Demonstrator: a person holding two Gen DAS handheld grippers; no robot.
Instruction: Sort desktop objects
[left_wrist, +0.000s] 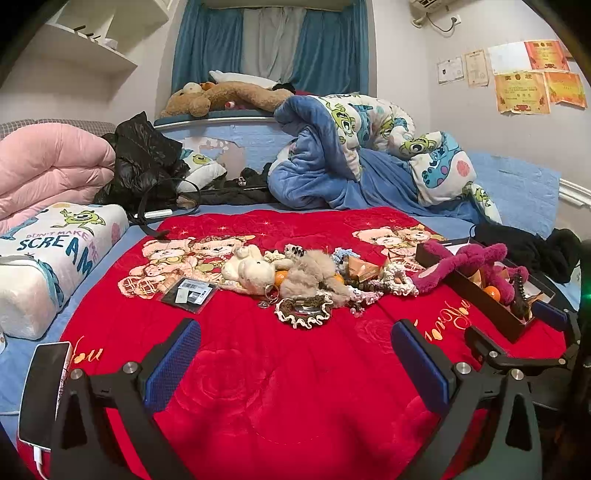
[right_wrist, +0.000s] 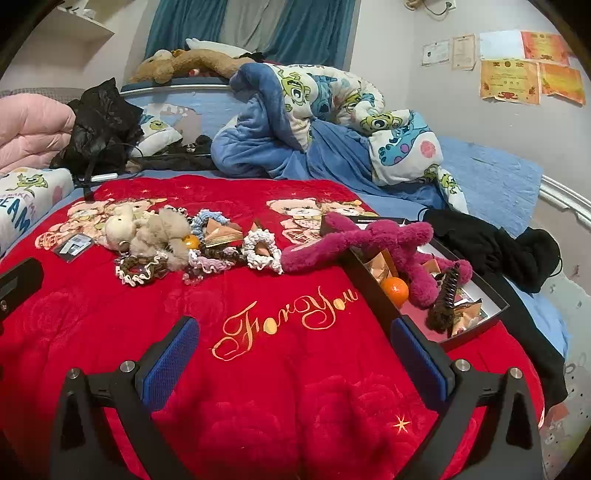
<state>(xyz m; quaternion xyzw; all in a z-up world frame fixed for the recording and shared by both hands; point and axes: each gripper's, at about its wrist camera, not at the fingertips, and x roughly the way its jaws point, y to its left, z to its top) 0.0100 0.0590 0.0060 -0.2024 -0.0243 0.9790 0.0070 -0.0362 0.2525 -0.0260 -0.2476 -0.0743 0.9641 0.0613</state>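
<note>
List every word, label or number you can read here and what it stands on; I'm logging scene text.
"For You": gold script on the red blanket.
"DON'T MAKE ME SCREAM": on the white cartoon pillow, its small top line only just legible.
Barcode label on the black packet: too small to read.
Certificates on the wall: blurred, unreadable.

Left gripper (left_wrist: 295, 354) and right gripper (right_wrist: 295, 350) both hover level and empty — blue-padded fingers (right_wrist: 168, 363) spread wide, gripping nothing.
</note>
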